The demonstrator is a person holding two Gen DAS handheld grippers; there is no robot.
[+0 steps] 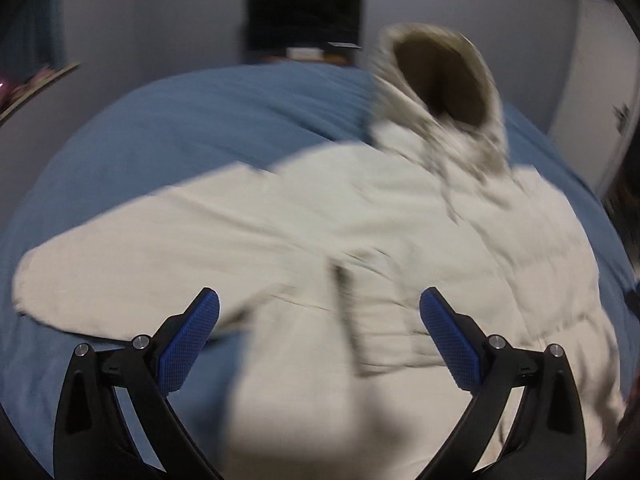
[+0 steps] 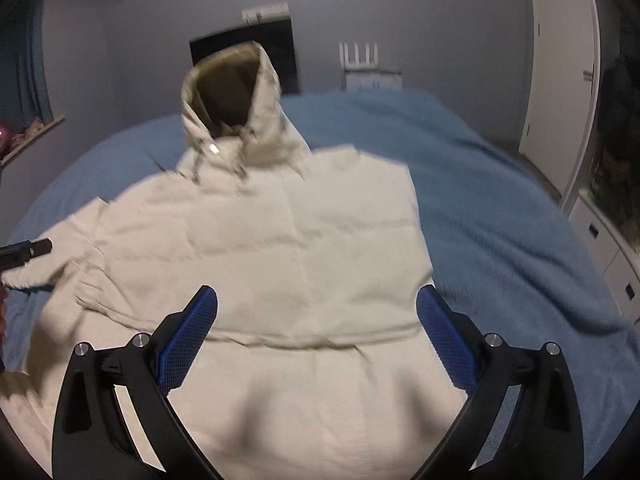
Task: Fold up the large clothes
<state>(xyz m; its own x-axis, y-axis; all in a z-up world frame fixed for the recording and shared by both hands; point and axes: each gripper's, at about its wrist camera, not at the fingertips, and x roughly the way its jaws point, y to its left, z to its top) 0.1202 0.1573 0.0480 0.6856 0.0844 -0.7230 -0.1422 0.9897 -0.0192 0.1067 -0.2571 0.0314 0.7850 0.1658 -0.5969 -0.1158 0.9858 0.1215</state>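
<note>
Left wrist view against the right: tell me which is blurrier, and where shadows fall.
Left wrist view: heavy motion smear across the cream jacket and hood; claw pads stay sharp. Right wrist view: milder blur, the jacket seams readable; soft shadow on its near hem.

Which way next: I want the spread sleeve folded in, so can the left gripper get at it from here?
Probably yes. The left gripper is open and empty above the cream jacket, and the sleeve lies flat on the blue bedspread with nothing over it.

Motion blur smears the cream jacket (image 1: 360,216), its hem cut off.
</note>
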